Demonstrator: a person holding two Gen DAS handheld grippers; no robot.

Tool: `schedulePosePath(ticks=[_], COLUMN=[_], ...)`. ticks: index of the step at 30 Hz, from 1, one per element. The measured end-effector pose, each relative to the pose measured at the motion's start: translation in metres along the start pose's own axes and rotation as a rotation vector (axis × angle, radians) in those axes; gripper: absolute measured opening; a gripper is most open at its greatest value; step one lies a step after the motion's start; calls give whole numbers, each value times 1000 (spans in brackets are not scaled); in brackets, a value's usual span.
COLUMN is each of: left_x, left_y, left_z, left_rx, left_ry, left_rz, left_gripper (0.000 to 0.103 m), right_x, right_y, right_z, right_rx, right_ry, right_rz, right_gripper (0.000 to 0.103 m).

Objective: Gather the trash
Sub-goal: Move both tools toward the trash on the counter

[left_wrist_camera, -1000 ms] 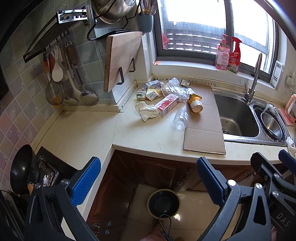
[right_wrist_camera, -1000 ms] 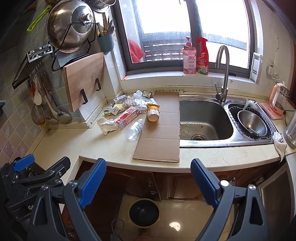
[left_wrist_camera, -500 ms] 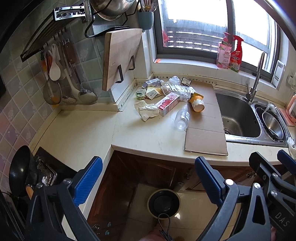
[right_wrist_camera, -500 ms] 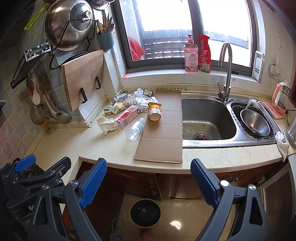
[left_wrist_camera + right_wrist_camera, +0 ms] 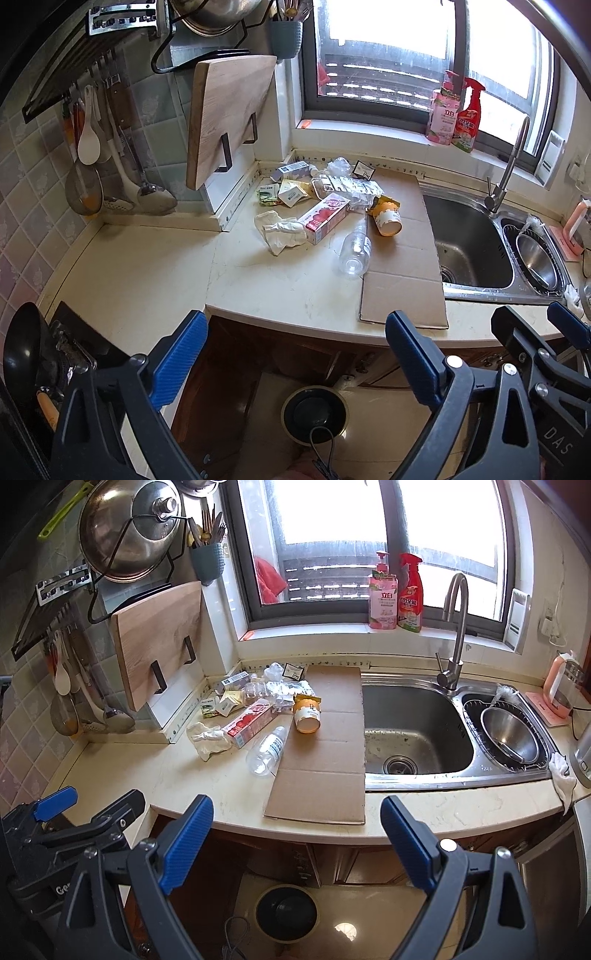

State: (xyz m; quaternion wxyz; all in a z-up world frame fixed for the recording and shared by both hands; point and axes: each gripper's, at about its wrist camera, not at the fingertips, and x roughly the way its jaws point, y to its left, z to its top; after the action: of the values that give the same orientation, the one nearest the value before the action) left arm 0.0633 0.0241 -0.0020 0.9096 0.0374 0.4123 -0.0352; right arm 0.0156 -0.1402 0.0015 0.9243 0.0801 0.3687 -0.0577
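Trash lies on the cream counter by the window corner: a crumpled tissue (image 5: 282, 232) (image 5: 208, 737), a red-and-white carton (image 5: 324, 218) (image 5: 251, 722), a clear plastic bottle (image 5: 355, 252) (image 5: 267, 750), an orange cup on its side (image 5: 386, 218) (image 5: 306, 713), and several small packets and wrappers (image 5: 295, 186) behind. A flat cardboard sheet (image 5: 400, 258) (image 5: 323, 746) lies next to the sink. A dark round bin (image 5: 314, 412) (image 5: 286, 912) stands on the floor below. My left gripper (image 5: 295, 354) and right gripper (image 5: 297, 834) are open and empty, held back from the counter edge.
A steel sink (image 5: 413, 731) with a tap (image 5: 454, 635) is at right, with a metal bowl (image 5: 511, 733) in a rack. A cutting board (image 5: 225, 114) and hanging utensils (image 5: 103, 162) line the left wall. A black pan (image 5: 20, 350) sits on the stove at left.
Both views have drifted slightly closer to the counter. The trash has not moved and both grippers stay open.
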Motion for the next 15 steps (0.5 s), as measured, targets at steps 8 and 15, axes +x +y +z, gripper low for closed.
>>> schedulePosePath(ticks=[8,15], left_x=[27,53], left_y=[15,42], left_z=[25,39], left_rx=[-6,-36], left_ry=[26,7], left_rz=[-67,-127], left_gripper=[96,96], right_x=[12,30], right_y=[14,21], right_z=[17,32], right_rx=[-13,10], right_ry=[7,21], right_rz=[-32,-54], right_gripper=[93,93])
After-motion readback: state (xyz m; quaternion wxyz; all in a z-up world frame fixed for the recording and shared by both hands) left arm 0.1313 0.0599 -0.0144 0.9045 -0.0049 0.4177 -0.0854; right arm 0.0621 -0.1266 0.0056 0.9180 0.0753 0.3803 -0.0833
